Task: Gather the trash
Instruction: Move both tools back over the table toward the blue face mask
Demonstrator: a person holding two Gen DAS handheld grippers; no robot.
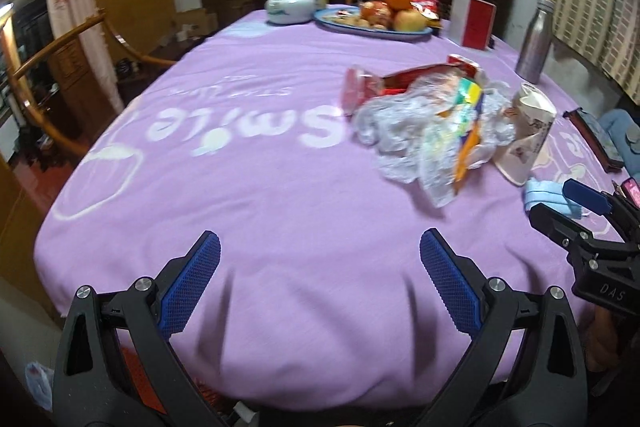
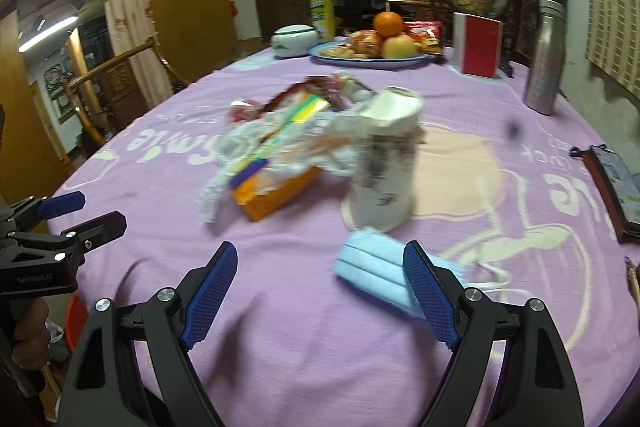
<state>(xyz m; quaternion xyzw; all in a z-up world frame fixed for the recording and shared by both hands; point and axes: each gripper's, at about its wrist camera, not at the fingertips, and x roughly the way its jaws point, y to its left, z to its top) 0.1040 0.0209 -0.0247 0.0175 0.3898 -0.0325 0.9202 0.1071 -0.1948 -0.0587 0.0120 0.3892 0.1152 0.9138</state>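
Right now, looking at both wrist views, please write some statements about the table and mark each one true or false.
1. Both grippers, left and right, are open and empty. True.
2. The paper cup stands upright. False: it lies tipped on the cloth, its rim crushed.
3. A blue mask lies nearer the right gripper than the cup. True.
4. The orange sits among the trash. False: it sits on the fruit plate at the far end.
5. The metal bottle has fallen over. False: it stands upright.
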